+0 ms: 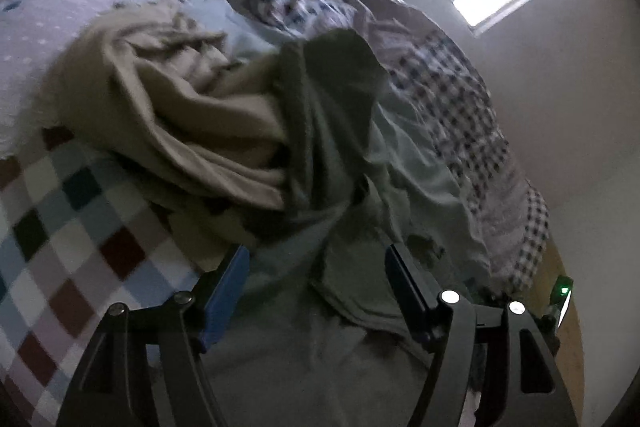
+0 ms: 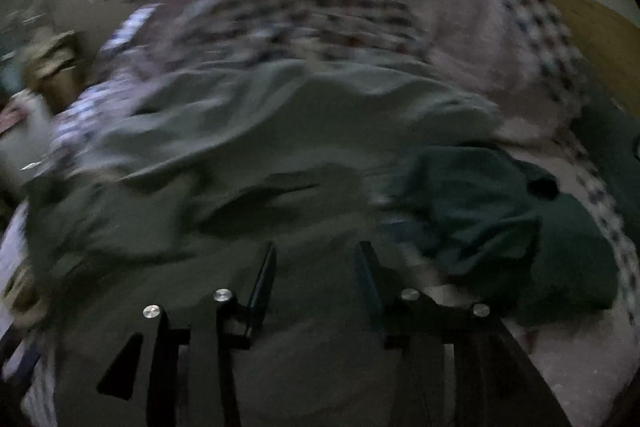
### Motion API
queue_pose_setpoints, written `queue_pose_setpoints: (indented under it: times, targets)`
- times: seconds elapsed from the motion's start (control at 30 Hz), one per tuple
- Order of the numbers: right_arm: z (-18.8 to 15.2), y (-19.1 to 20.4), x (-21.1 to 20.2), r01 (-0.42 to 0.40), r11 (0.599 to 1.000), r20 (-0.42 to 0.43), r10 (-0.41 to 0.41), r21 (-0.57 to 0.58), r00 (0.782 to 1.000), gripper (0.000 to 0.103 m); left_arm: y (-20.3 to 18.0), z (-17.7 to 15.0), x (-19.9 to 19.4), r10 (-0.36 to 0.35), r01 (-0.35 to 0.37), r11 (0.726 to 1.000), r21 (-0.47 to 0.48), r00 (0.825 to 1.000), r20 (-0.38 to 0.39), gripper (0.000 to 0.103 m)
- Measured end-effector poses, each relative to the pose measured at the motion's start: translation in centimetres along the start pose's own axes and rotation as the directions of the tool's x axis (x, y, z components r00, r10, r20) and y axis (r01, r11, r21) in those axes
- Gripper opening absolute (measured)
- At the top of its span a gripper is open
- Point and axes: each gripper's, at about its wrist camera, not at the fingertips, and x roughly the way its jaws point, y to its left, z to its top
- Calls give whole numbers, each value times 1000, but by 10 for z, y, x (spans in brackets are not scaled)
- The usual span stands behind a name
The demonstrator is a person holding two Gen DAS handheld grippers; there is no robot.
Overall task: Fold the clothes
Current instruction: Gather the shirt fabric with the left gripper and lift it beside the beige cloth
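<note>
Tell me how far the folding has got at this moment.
Little looks finished: the beige garment lies crumpled on the checked bedspread, and a dark green garment sits bunched. In hand: nothing; the left claw and right claw hang open over the grey-green garment, still rumpled. All three appear left to fold.

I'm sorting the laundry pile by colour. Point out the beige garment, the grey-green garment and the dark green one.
beige garment (image 1: 180,131), left wrist view, its bunched middle folds.
grey-green garment (image 1: 328,115), left wrist view, its raised fold.
dark green garment (image 2: 500,227), right wrist view, its crumpled middle.
</note>
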Motion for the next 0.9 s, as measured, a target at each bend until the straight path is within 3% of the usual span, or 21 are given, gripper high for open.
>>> queue_pose_setpoints:
  times: [0.07,0.13,0.23,0.37,0.43,0.57,0.7,0.9]
  targets:
    - [-13,21,-12,-106,992,10,107,-70,994,45,-3,-3,5,-41,40,999,-4,999,-27,74]
    - [-23,52,-18,-219,960,-8,221,-174,975,45,-2,-6,13,-100,97,995,-38,992,-78,74]
    - [-43,89,-25,-295,903,-38,298,-312,954,43,6,-8,28,-194,177,976,-130,972,-133,74]
    - [-55,79,-40,-351,904,-26,356,-243,934,43,20,-12,50,-308,254,932,-261,931,-195,74]
    - [-58,61,-54,-336,918,9,346,-211,938,43,25,-14,60,-326,253,917,-307,921,-215,74]
    - [-67,21,-85,-273,950,88,288,-152,954,44,17,-12,63,-277,220,942,-253,937,-214,74]
    - [-81,-36,-114,-221,975,171,220,-17,960,50,11,-14,70,-229,183,960,-214,949,-215,74]
    - [-95,-104,-123,-104,993,164,93,56,982,51,10,-9,76,-223,187,962,-198,958,-180,72]
